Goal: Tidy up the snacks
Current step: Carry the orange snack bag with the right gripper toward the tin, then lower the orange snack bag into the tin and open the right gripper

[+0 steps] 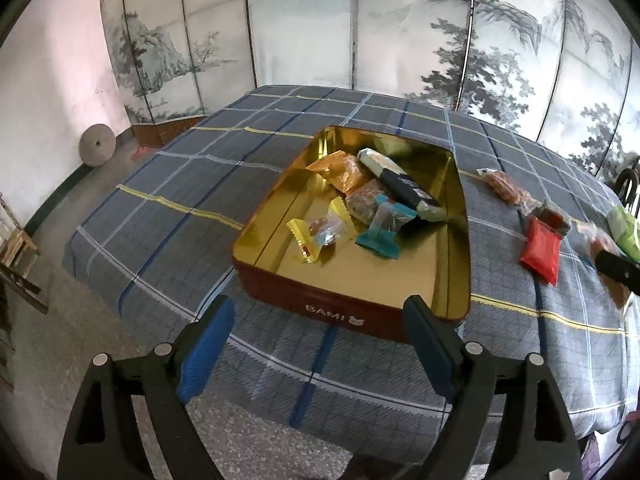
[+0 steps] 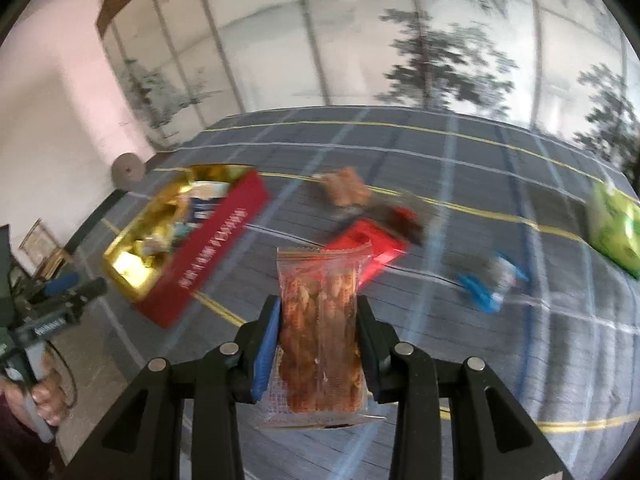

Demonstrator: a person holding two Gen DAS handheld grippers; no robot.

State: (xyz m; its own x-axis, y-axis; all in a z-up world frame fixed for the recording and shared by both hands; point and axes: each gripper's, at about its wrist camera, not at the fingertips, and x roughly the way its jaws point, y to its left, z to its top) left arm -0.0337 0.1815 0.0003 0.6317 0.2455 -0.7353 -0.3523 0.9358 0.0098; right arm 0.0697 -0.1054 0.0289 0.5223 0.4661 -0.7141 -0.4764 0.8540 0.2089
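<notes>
Right gripper (image 2: 318, 330): jaws narrow, clamped on clear snack bag (image 2: 320, 320), reddish-brown pieces inside; bag sticks up at 12 o'clock, off cloth (image 2: 460, 184).
Left gripper (image 1: 320, 320): jaws wide, nothing between; hangs just short of tin (image 1: 348, 308) near wall.
Tin: open, gold inside, several wrapped snacks (image 1: 360, 204) piled at far end.
Loose on cloth at tin's 3 o'clock: red pack (image 1: 540, 246), green pack (image 2: 614, 228), blue-ended wrapper (image 2: 492, 282).

Soft daylight, fisheye-bent edges, motion blur in right view.

Painted screen (image 1: 360, 40) (plaid tablecloth (image 1: 180, 208) before it)
</notes>
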